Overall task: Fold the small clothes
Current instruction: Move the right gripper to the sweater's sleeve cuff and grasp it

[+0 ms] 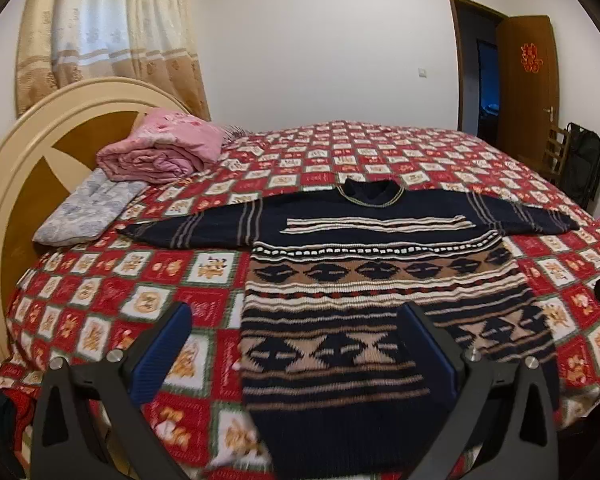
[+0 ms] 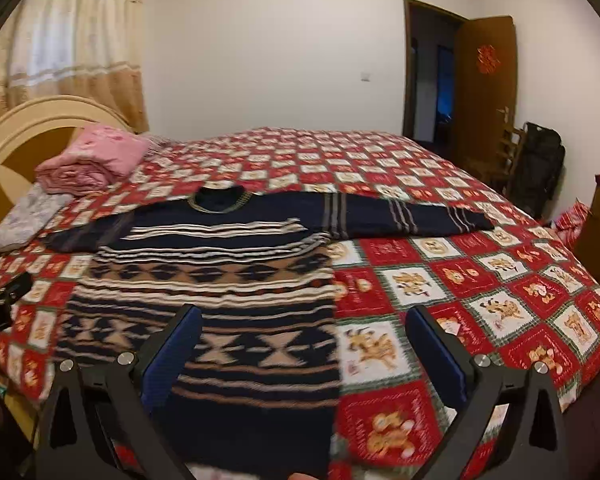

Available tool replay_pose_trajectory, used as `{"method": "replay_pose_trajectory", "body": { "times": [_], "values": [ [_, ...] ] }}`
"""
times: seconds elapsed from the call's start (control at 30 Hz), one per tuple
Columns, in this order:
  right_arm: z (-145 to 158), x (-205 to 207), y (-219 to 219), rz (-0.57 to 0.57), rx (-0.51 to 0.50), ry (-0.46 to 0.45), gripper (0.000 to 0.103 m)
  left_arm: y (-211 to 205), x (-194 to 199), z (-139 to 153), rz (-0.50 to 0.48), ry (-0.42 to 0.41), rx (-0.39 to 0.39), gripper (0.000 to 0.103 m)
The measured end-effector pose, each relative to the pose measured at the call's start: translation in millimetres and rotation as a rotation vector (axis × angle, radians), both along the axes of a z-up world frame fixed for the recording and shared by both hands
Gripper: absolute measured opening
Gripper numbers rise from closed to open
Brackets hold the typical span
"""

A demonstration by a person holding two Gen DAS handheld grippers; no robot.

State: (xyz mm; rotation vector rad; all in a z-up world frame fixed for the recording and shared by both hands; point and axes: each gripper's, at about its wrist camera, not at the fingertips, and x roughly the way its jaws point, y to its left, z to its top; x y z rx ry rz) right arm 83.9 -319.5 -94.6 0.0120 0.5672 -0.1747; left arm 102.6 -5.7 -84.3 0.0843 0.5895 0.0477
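Dark navy knitted sweater (image 1: 364,280) with beige, white and brown pattern bands lies flat on the red and white checkered bedspread (image 1: 140,280), front side up, collar toward the far edge of the bed and both sleeves spread out to the sides. The left gripper (image 1: 296,344) hangs above the lower part of the sweater, its blue-padded fingers (image 1: 168,356) wide apart and holding nothing. The right gripper (image 2: 304,344) is also spread wide and empty, above the right edge of the sweater. A folded pink quilt (image 1: 160,148) rests on a grey floral pillow (image 1: 84,208) beside the cream wooden headboard (image 1: 32,144). A brown wooden door (image 1: 528,80) stands open.
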Motion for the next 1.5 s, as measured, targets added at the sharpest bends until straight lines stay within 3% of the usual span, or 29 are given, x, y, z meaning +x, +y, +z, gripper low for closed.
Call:
{"method": "replay_pose_trajectory", "body": {
  "times": [0.53, 0.6, 0.67, 0.73, 0.9, 1.13, 1.3, 1.4, 1.47, 1.5],
  "values": [
    [-19, 141, -198, -0.325, 0.075, 0.113, 0.101, -10, 133, -44, 0.001, 0.079, 0.082, 0.103],
    [-22, 158, -224, -0.360, 0.101, 0.123, 0.097, -8, 148, -45, 0.001, 0.078, 0.067, 0.103],
    [-25, 170, -249, -0.395, 0.138, 0.133, 0.083, -7, 164, -46, 0.010, 0.072, 0.057, 0.103],
    [-32, 187, -283, -0.440, 0.206, 0.145, 0.077, -6, 180, -49, 0.020, 0.081, 0.044, 0.103],
    [-47, 212, -339, -0.548, 0.269, 0.154, 0.076, -4, 211, -63, 0.055, 0.113, 0.022, 0.103],
    [-67, 239, -390, -0.623, 0.371, 0.167, 0.067, -11, 231, -79, 0.066, 0.151, 0.048, 0.103],
    [-82, 257, -406, -0.645, 0.387, 0.185, 0.066, -12, 240, -84, 0.067, 0.169, 0.044, 0.103],
    [-86, 266, -413, -0.657, 0.378, 0.189, 0.055, -14, 242, -86, 0.065, 0.170, 0.050, 0.103],
    [-87, 272, -415, -0.663, 0.339, 0.200, 0.032, -15, 243, -87, 0.061, 0.173, 0.054, 0.103],
    [-86, 275, -415, -0.648, 0.320, 0.202, 0.027, -16, 243, -88, 0.060, 0.175, 0.055, 0.103]
  ]
}}
